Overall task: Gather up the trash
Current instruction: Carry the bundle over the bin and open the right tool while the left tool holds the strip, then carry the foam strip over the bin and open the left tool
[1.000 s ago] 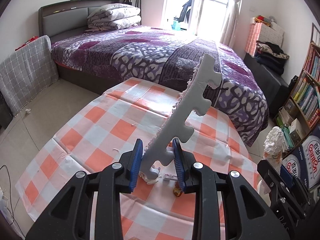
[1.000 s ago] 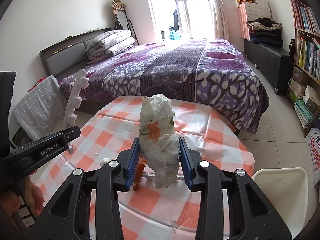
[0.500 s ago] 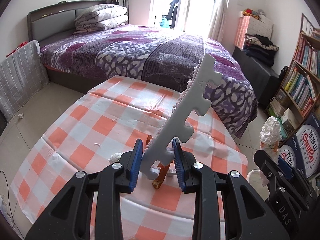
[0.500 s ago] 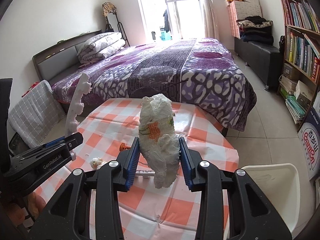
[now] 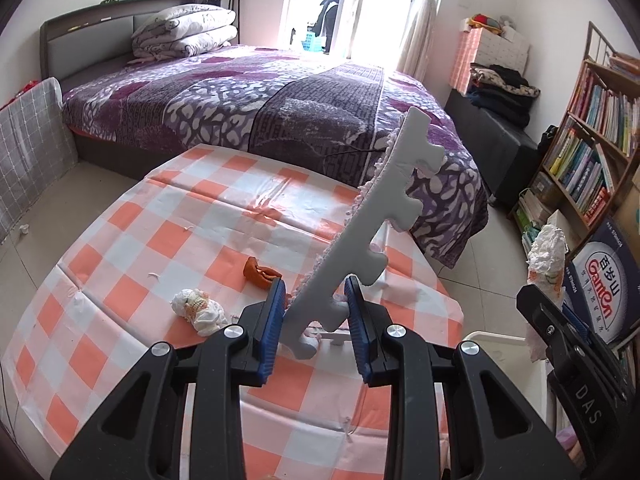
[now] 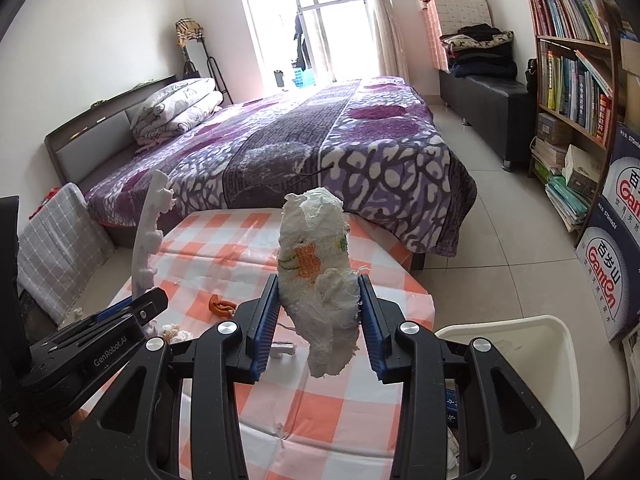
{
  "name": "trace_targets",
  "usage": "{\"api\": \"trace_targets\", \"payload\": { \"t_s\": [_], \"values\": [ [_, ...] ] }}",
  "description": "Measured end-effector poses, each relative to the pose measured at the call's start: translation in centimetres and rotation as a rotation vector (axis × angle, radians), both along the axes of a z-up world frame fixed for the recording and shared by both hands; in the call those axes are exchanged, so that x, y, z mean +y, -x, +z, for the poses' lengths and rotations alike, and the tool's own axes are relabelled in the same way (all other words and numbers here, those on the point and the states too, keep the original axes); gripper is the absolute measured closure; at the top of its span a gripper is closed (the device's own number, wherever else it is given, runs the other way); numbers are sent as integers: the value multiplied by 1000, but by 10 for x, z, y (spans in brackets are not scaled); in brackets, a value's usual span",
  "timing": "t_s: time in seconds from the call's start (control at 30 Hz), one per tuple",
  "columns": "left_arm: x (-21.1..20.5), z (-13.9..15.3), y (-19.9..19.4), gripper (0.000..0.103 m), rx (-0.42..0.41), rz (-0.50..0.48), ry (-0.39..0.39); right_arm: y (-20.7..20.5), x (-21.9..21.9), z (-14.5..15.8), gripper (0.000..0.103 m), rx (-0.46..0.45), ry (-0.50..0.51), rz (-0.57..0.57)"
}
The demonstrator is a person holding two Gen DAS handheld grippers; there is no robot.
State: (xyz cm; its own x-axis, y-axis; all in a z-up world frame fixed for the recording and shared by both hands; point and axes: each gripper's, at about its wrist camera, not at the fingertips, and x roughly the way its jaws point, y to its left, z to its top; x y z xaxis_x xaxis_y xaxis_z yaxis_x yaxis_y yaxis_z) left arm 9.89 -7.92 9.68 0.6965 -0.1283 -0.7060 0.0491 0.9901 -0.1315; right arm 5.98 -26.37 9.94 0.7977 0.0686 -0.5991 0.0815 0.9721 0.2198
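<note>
My left gripper (image 5: 316,320) is shut on a long white foam strip (image 5: 372,216) with notched edges, held tilted up over the checked table (image 5: 120,240). My right gripper (image 6: 318,316) is shut on a crumpled white paper wad (image 6: 316,264) with orange print, above the table's right edge. A smaller crumpled wad (image 5: 198,306), an orange peel (image 5: 258,272) and a small white piece (image 6: 282,348) lie on the table. A white bin (image 6: 532,364) stands on the floor right of the table.
A bed with a purple cover (image 6: 320,152) lies beyond the table. A bookshelf (image 6: 572,60) and printed boxes (image 6: 612,280) stand at the right. A dark bench (image 6: 488,100) with folded clothes is at the far wall.
Both grippers have pulled back and to the right with their loads. The orange peel and small wad on the table have come into view, and more of the white bin shows.
</note>
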Motion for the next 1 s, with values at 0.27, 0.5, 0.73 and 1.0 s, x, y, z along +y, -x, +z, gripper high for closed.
{"api": "trace_targets", "payload": {
  "t_s": [0.27, 0.5, 0.73, 1.0],
  "values": [
    [-19, -1, 3, 72, 3, -37, -9, 4, -39, -3, 66, 38, -35, -103],
    [-37, -2, 7, 72, 7, -74, -19, 10, -80, -10, 66, 86, -95, -223],
    [-61, -10, 12, 72, 31, -147, -22, 20, -113, -13, 64, 113, -107, -334],
    [-104, -19, 22, 72, 88, -294, 14, 39, -143, -12, 39, 93, -103, -438]
  ]
}}
